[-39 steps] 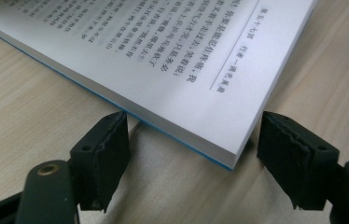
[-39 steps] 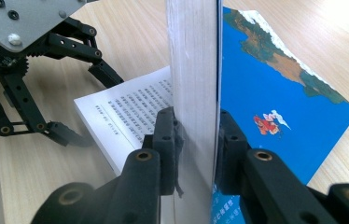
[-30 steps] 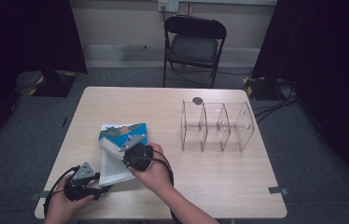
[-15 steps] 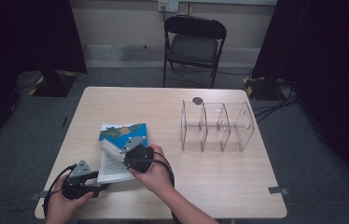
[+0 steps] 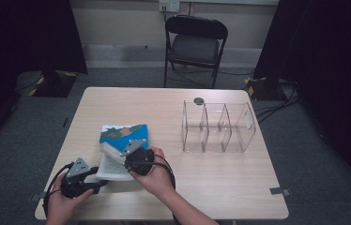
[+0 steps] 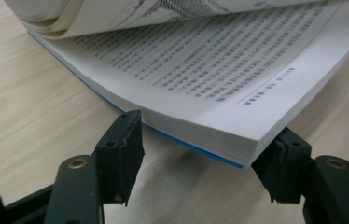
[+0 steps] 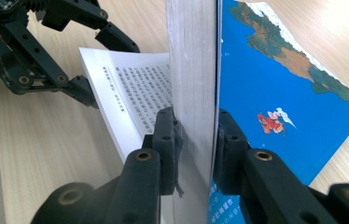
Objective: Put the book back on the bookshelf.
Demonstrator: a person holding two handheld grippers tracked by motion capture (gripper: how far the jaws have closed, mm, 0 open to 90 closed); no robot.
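Observation:
A paperback book point(image 5: 124, 133) with a blue map cover lies open on the table's near left. My right gripper point(image 7: 195, 121) is shut on the blue cover point(image 7: 275, 93) and a thick sheaf of pages, holding them raised on edge. In the high view the right gripper point(image 5: 119, 151) sits over the book's middle. The lower block of printed pages point(image 6: 200, 70) lies flat. My left gripper point(image 6: 205, 135) straddles its near corner, jaws pressed against both edges. The left gripper point(image 7: 109, 70) also appears at that corner from the other side, and at the table's near left point(image 5: 99, 182).
A clear acrylic organizer point(image 5: 218, 126) with three compartments stands right of centre. A small dark round thing point(image 5: 198, 101) lies behind it. A black folding chair point(image 5: 194, 44) stands beyond the far edge. Bare tabletop point(image 5: 220, 183) stretches to the right of the hands.
My left gripper has shifted slightly leftward at the book's near corner. The right gripper still holds the raised pages in the same place.

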